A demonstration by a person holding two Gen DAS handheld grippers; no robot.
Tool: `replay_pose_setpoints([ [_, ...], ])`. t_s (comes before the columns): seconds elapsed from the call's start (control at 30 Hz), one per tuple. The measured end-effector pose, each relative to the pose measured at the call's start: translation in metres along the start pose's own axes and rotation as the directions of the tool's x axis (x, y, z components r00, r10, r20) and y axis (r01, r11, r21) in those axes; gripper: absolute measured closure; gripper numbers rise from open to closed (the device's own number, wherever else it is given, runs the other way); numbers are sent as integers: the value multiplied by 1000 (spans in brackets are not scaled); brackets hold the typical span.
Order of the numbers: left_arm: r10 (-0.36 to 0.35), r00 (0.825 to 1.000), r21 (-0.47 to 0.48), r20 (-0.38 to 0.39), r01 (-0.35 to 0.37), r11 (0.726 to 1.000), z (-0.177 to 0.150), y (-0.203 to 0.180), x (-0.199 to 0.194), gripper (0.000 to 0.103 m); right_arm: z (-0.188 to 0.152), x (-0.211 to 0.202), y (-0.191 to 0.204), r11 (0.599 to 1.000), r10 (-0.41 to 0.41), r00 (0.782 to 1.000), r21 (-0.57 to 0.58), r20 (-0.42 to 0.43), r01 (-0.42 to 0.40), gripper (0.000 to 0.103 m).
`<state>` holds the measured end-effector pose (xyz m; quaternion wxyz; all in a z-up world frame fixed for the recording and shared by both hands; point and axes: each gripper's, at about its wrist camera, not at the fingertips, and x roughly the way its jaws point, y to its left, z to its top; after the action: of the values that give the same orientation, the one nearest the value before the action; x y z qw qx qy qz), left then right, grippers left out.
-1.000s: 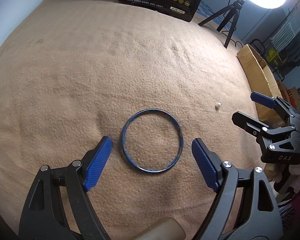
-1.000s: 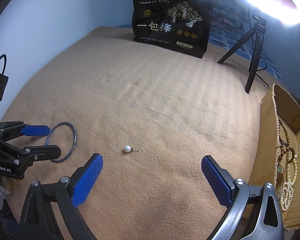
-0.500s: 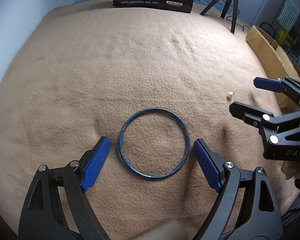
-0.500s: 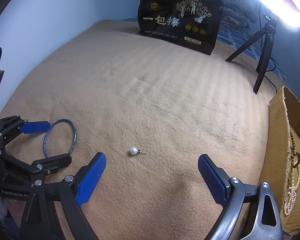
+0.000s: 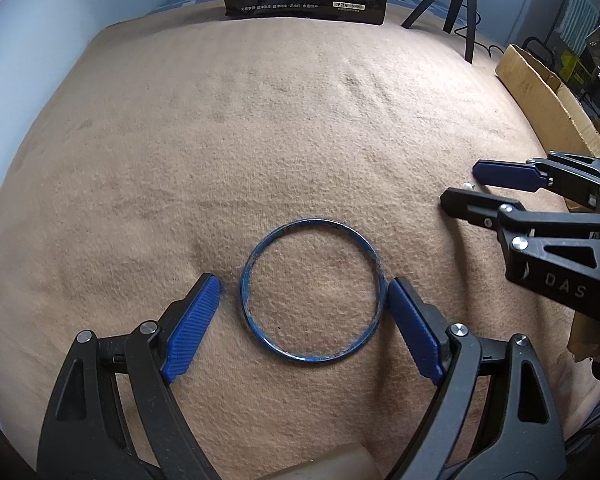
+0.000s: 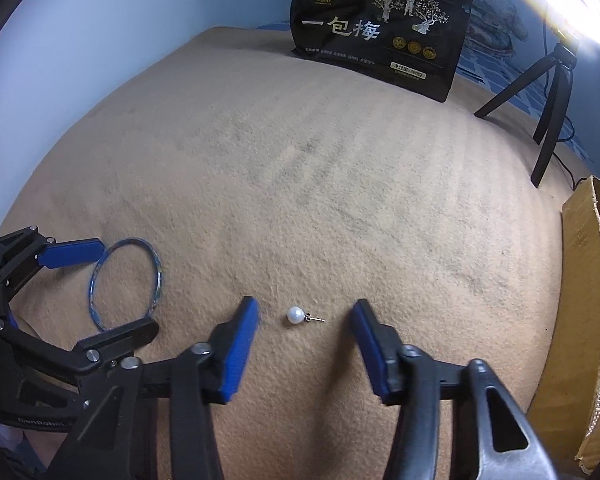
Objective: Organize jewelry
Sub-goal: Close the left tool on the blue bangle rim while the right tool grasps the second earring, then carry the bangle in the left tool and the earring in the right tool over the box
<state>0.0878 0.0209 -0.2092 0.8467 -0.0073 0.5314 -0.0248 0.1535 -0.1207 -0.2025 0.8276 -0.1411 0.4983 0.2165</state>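
A thin blue bangle (image 5: pixel 318 221) lies flat on the tan blanket (image 5: pixel 260 140). My left gripper (image 5: pixel 302 282) straddles it, open; its right pad (image 5: pixel 412 328) is at the bangle's rim and its left pad (image 5: pixel 192 328) stands a little clear. In the right wrist view the bangle (image 6: pixel 158 274) and left gripper (image 6: pixel 127 285) are at the left. A small pearl stud earring (image 6: pixel 295 314) lies between the pads of my right gripper (image 6: pixel 305 305), whose jaws are closing without touching it. In the left wrist view the right gripper (image 5: pixel 460 186) is at the right edge, the pearl (image 5: pixel 467 186) barely visible.
A cardboard box (image 6: pixel 584 280) with bead strings in it borders the blanket on the right, also in the left wrist view (image 5: pixel 548 100). A black printed bag (image 6: pixel 380 40) stands at the far edge, with a tripod (image 6: pixel 552 92) beside it.
The right gripper's jaws have narrowed a lot and dropped around the pearl earring. The left gripper has tipped and come closer over the bangle, staying wide.
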Motion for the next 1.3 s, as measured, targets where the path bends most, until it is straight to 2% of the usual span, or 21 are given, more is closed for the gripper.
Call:
replay_pose_setpoints([
  [0.23, 2, 1000, 2, 3, -2, 1000, -1, -1, -1, 15, 2, 1, -3, 1000, 1, 1000, 9, 1, -1, 83],
  [0.3, 5, 1000, 4, 5, -5, 1000, -1, -1, -2, 18, 1, 0, -4, 1000, 5, 1000, 17, 4, -5, 86],
  [0.5, 6, 1000, -4, 11, -6, 1000, -1, 2, -5, 29, 1, -1, -5, 1000, 5, 1000, 18, 10, -5, 87],
  [1.0, -17, 1000, -25, 15, 18, 1000, 2, 10, -11, 30, 0, -9, -6, 1000, -3, 1000, 24, 29, 3, 87],
  [1.3, -22, 998, -30, 57, 24, 999, 8, 9, -29, 30, 1, -27, -7, 1000, -2, 998, 28, 68, 0, 87],
])
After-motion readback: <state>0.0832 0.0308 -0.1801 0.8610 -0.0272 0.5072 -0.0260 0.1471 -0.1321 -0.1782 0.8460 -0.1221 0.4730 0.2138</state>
